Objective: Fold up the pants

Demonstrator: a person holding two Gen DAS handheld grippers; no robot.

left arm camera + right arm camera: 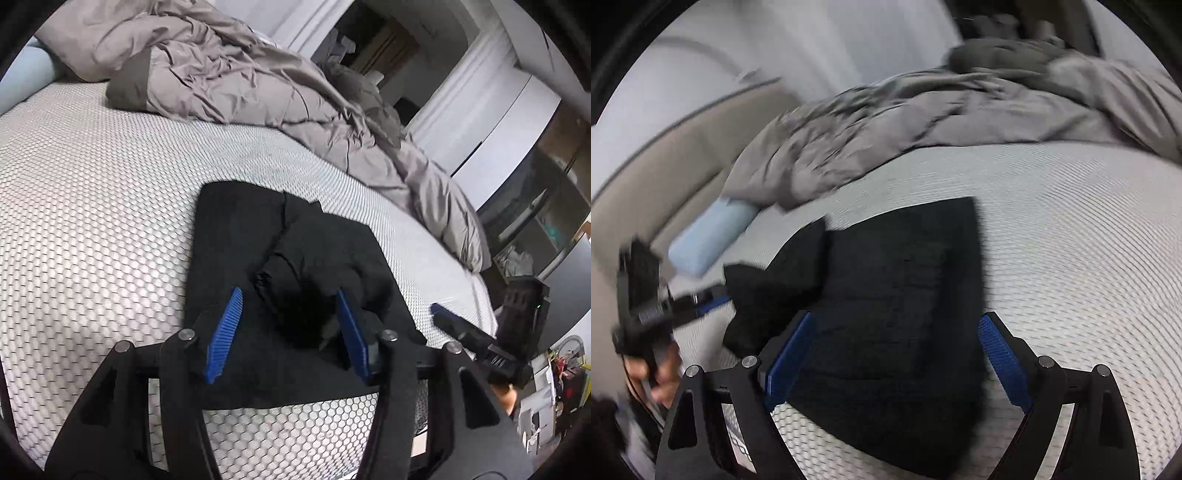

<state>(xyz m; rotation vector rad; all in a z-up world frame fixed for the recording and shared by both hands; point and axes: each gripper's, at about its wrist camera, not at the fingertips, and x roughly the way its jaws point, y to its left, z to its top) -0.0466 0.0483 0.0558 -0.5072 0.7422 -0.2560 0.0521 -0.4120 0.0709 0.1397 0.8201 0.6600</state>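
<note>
left gripper [288, 314] parted, over black pants [236, 236]

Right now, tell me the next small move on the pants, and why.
Probably lower the left gripper and pinch the bunched flap under it, then pull it flat. The pants lie mostly folded on the mattress, but that flap sits rumpled; both grippers look open and empty, the right gripper hovering over the flat part.

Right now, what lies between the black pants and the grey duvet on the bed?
Only bare honeycomb-patterned mattress lies between the black pants and the grey duvet; both wrist views show that strip, the left one more sharply.
</note>
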